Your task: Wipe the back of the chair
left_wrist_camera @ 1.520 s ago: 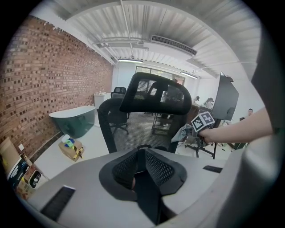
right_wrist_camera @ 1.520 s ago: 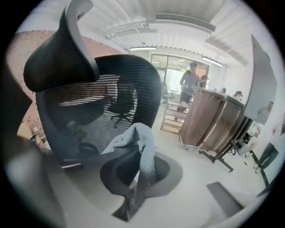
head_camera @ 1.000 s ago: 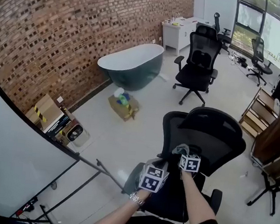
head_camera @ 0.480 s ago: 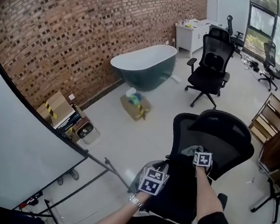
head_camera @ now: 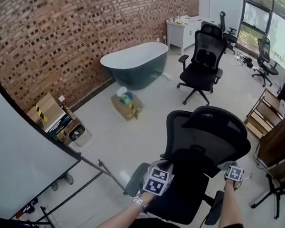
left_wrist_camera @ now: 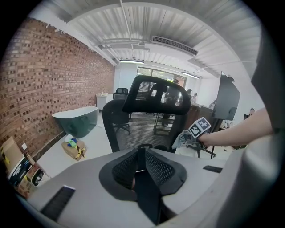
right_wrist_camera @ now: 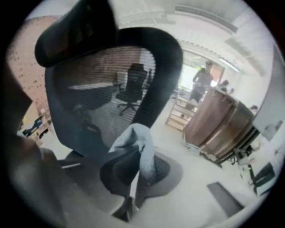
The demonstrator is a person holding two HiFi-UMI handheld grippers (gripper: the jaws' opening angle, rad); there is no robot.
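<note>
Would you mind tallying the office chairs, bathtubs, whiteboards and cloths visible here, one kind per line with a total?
4 office chairs
1 bathtub
1 whiteboard
1 cloth
Total: 7

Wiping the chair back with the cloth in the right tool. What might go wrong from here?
The cloth is pinched at one fold in the right tool, most of it loose; dragging over the mesh chair back may pull it out.
The left tool is shut on nothing, so the chair back is unbraced and may swivel away.
The armrest sits below the right tool; a downward stroke may strike it.
</note>
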